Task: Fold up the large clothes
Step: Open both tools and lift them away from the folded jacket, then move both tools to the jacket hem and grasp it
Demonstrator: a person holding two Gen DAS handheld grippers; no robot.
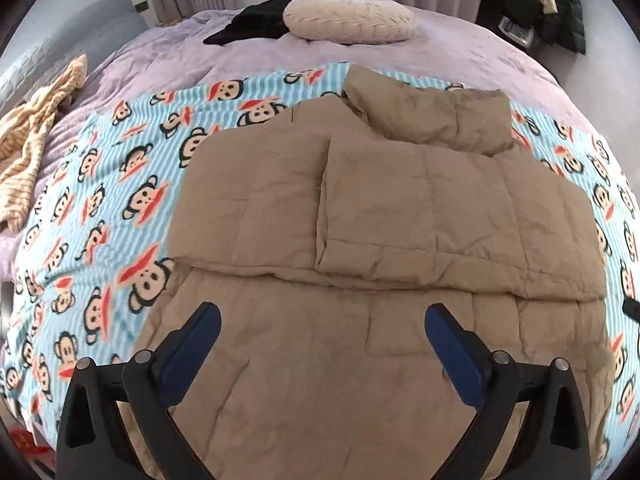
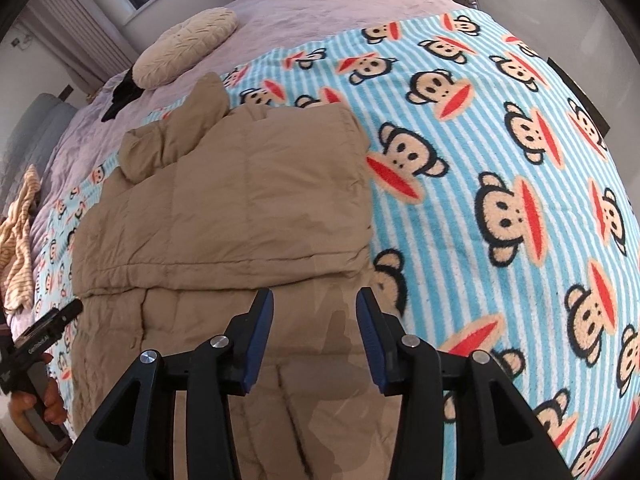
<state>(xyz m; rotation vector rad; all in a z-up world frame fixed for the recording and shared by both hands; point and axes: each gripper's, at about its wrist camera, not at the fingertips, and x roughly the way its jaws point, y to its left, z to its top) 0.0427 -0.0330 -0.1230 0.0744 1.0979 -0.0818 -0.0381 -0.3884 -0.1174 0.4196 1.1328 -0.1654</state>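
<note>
With both sleeves folded in, the tan padded jacket (image 1: pixel 384 216) lies on the monkey-print blanket (image 1: pixel 100 208) near the bed's foot edge; left gripper (image 1: pixel 322 320) and right gripper (image 2: pixel 315 308) hover open and empty, next probably gripping its hem.

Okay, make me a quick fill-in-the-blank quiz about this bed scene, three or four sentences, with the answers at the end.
1. The tan jacket lies on a striped blanket printed with cartoon ____.
2. The round cushion rests on the ____ bedspread.
3. The left tongs hover over the jacket with their jaws ____.
4. Beside the cushion lies a ____ garment.

Answers: monkeys; purple; open; black
</note>
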